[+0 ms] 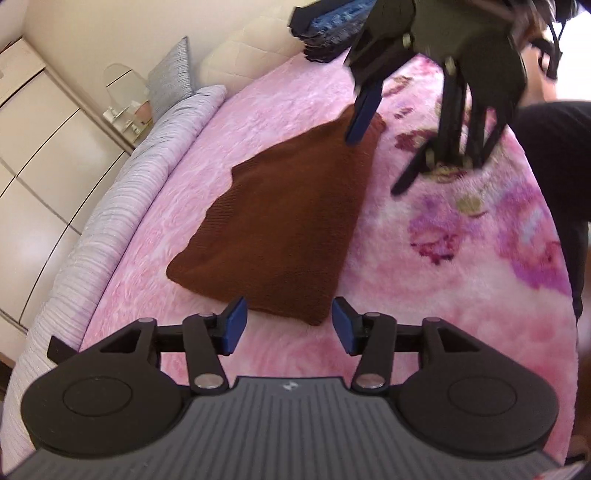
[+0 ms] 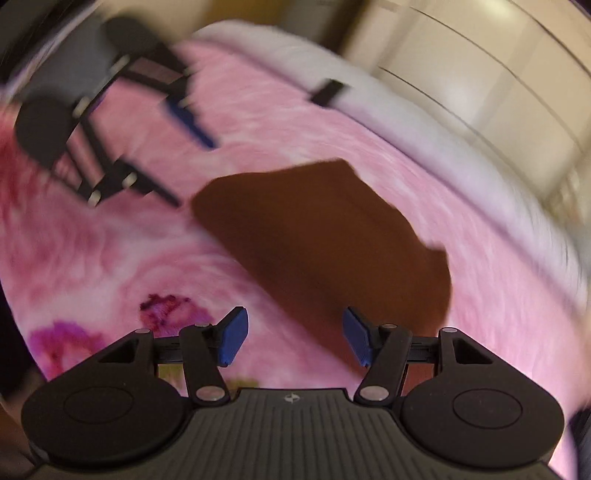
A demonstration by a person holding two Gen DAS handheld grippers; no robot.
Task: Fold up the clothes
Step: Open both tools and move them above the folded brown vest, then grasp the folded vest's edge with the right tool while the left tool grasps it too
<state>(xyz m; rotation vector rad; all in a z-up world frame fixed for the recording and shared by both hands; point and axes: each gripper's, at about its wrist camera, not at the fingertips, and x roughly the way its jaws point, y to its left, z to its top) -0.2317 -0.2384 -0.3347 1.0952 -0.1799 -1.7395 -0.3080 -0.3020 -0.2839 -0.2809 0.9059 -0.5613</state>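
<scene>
So the left wrist view is the sharp one and it's the only place you get the room's left side: cream drawers [image 1: 40, 147] along the wall, a small clear stand [image 1: 123, 94] with bits on it, a grey cushion [image 1: 171, 74] and the lilac ribbed bed edge [image 1: 110, 206]. It also catches a dark stack of folded clothes [image 1: 328, 29] at the far edge of the bed. The right wrist view is smeared with blur and mostly just gives pink blanket [image 2: 110, 258] and the cream wall units top right. The brown knit garment [image 1: 284, 221] lies folded flat on the pink blanket [image 1: 424, 295], about mid-bed and closer to the lilac edge than to the flower-print side. Its near corner sits just past the left gripper [image 1: 290, 325], basically between the blue pads but not touched. That claw is partway open and holding nothing. Over to the right, the right gripper [image 1: 373, 168] hangs above the garment's far end, jaws apart, one blue finger [image 1: 364, 114] over the fabric, and I can't tell if it touches. In its own view the right gripper [image 2: 295, 338] is open and empty, with the brown garment [image 2: 332, 236] just ahead.
</scene>
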